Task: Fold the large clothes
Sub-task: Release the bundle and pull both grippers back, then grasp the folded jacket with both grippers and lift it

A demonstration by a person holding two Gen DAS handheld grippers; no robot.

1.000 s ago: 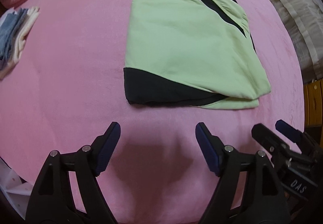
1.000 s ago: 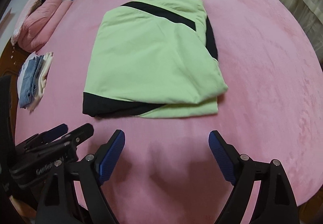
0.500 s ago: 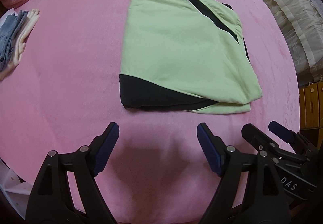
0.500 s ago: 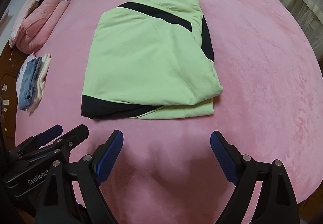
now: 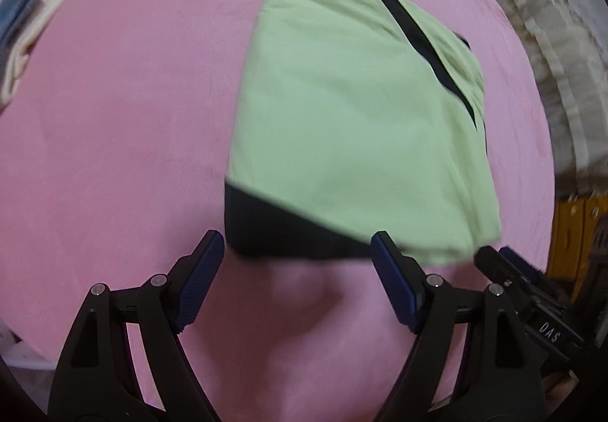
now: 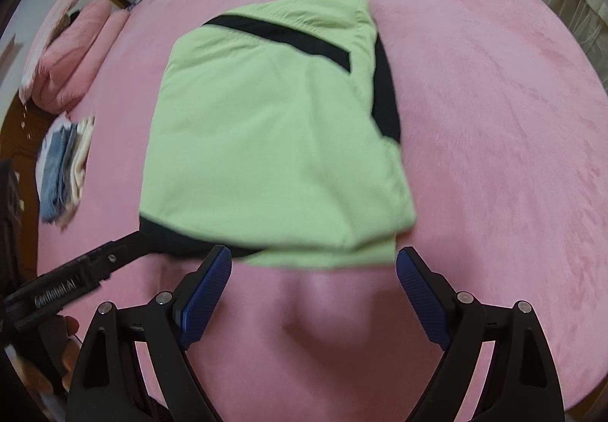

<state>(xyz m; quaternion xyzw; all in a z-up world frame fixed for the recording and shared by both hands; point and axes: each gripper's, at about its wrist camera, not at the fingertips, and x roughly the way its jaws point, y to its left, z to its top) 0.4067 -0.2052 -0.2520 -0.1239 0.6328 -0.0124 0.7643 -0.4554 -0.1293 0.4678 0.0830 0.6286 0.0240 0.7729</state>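
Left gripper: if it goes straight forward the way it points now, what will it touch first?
Probably the black near edge of the folded green garment, just ahead of the open left gripper; height above the bed is unclear.

You have brought both grippers forward to the garment [image 5: 353, 110]: a second ago bare pink bed lay between the fingertips and its near hem, and now that strip is gone. Your left gripper [image 5: 296, 262] has its tips level with the black corner, one at each side of it. Your right gripper [image 6: 313, 270] likewise flanks the green near edge, and both views have blurred.
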